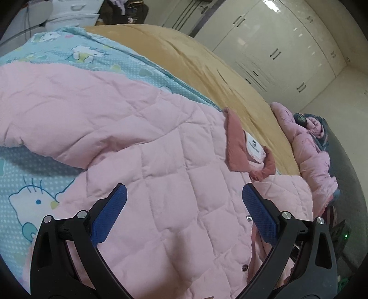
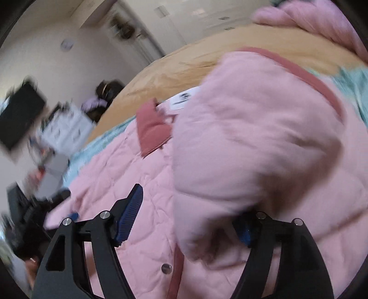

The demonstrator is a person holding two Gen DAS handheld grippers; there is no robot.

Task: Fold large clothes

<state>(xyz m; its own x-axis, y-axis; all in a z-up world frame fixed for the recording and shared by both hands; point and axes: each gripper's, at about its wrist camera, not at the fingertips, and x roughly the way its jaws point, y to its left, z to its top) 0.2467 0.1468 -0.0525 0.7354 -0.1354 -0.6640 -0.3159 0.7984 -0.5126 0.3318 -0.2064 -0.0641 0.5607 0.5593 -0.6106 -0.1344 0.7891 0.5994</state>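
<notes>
The pink quilted jacket (image 1: 161,161) was spread on the bed (image 1: 184,59), over a cartoon-cat sheet (image 1: 27,195). The left gripper (image 1: 184,214) was held just above it, fingers wide apart. The right gripper (image 2: 191,218) was gaped too, a sleeve fold (image 2: 253,149) draped over one finger.

Pink quilted jacket (image 1: 161,142), turquoise cartoon-cat blanket (image 1: 96,55), tan bedspread (image 1: 195,59)

Bed covered by a tan blanket (image 1: 184,55). Over it, a light-blue cartoon-cat sheet (image 1: 96,55). White wardrobe doors (image 1: 287,46) with dark handles along the far wall. White drawer unit (image 1: 73,13) beyond the bed's far end. Small green indicator light (image 1: 346,236) low at right. Dark flat screen (image 2: 19,115) in the right wrist view, blurred.
</notes>
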